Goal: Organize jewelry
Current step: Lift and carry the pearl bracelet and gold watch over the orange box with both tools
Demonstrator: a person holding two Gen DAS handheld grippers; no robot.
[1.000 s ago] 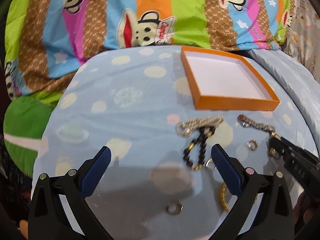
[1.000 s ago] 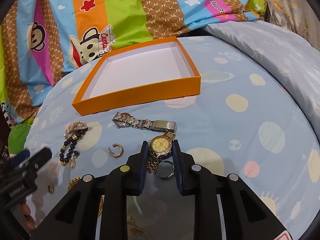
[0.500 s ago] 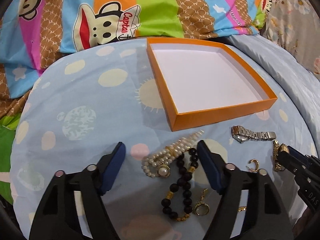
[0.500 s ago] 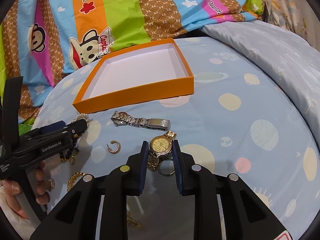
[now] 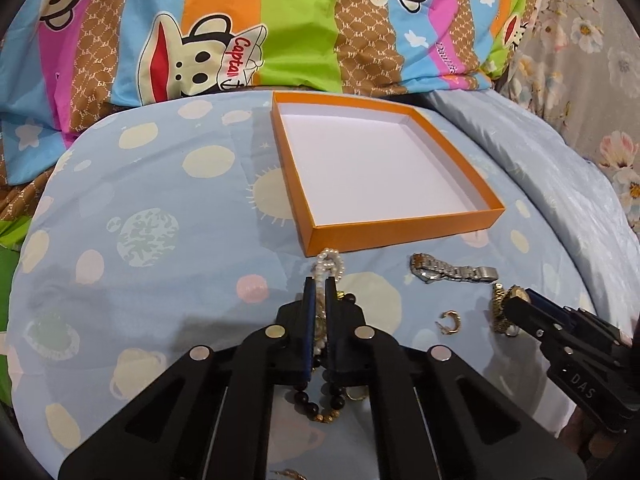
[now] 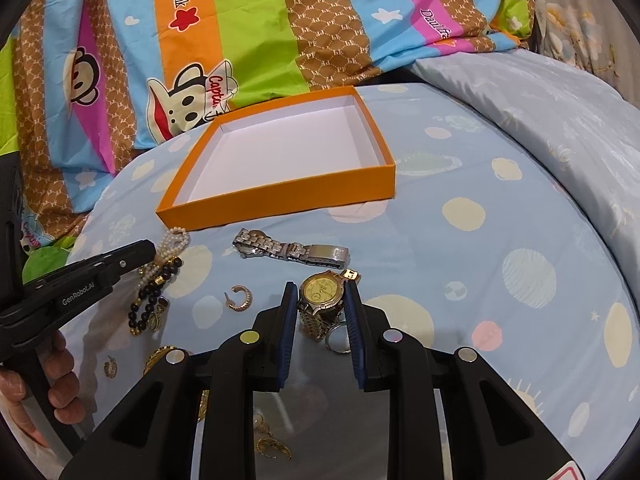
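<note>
An empty orange box (image 5: 404, 228) (image 6: 280, 200) lies on the blue spotted bedsheet. My left gripper (image 5: 319, 284) is shut on a white pearl bracelet (image 5: 330, 262), which shows in the right wrist view (image 6: 172, 242) beside a black bead bracelet (image 6: 154, 294). My right gripper (image 6: 321, 294) is shut on a gold watch (image 6: 322, 288), also in the left wrist view (image 5: 505, 304). A silver watch (image 5: 452, 273) (image 6: 290, 249) lies between them, before the box.
A gold hoop earring (image 5: 450, 322) (image 6: 241, 298) and a silver ring (image 6: 338, 340) lie on the sheet, with more gold pieces (image 6: 272, 446) under my right gripper. A striped monkey-print quilt (image 5: 280, 20) rises behind the box.
My left gripper moved forward over the pearl bracelet and shut on it; it was wide open before. My right gripper stays shut on the gold watch.
</note>
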